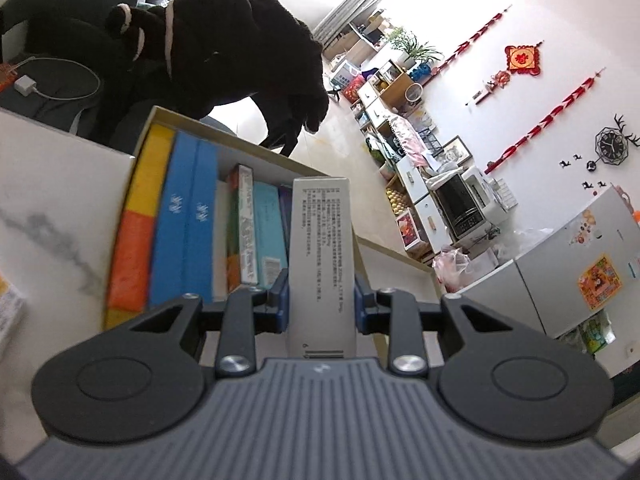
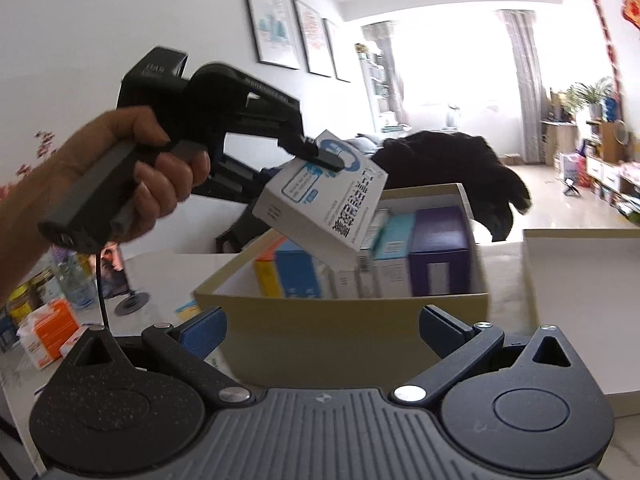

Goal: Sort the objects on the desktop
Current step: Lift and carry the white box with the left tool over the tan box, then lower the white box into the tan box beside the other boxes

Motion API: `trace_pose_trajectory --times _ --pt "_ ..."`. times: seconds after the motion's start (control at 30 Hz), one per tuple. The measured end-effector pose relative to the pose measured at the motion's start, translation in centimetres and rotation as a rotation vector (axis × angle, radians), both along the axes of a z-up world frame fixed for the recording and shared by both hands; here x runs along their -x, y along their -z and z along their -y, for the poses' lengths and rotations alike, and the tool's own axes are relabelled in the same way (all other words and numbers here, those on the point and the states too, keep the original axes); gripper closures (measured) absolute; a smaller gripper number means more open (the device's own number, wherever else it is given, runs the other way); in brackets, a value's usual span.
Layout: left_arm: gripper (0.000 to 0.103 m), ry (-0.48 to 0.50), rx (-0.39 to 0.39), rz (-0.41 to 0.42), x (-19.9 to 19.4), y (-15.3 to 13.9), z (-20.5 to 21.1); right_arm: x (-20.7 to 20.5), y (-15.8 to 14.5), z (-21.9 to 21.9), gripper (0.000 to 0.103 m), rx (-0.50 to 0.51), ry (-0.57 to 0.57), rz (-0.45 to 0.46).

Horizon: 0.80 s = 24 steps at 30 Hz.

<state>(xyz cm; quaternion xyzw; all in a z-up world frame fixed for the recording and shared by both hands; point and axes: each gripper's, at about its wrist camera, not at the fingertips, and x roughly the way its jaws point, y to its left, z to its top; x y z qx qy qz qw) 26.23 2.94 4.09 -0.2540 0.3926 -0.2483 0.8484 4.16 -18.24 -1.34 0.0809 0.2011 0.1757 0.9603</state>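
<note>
My left gripper (image 1: 320,298) is shut on a white and blue carton (image 1: 322,256), its blue pads pressing the carton's two sides. In the right wrist view a hand holds that left gripper (image 2: 320,154) with the tilted carton (image 2: 324,204) in the air over an open cardboard box (image 2: 344,312). The cardboard box (image 1: 160,118) holds a row of upright cartons: yellow-orange (image 1: 138,216), blue (image 1: 188,224), teal (image 1: 270,232) and purple (image 2: 440,248). My right gripper (image 2: 324,330) stands open in front of the box's near wall, nothing between its fingers.
The box sits on a white marble table (image 1: 52,200). Its lid (image 2: 584,280) lies to the right. Orange and white small packs (image 2: 48,332) and jars (image 2: 24,300) stand at the left of the table. A black coat (image 1: 224,52) hangs over a chair behind the table.
</note>
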Motion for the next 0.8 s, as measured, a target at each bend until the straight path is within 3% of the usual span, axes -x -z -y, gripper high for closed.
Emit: trace_pose_trajectory --times 0.37,0.8 --pt "0.076 -0.065 0.084 -0.036 -3.3 2.8 2.9 -2.8 -0.2 3.6 0.0 -0.024 0.096 -0.024" --pt "0.076 -0.113 0.217 -0.127 -6.3 5.3 4.2 -4.5 0.3 4.6 0.0 -0.02 0.114 -0.033"
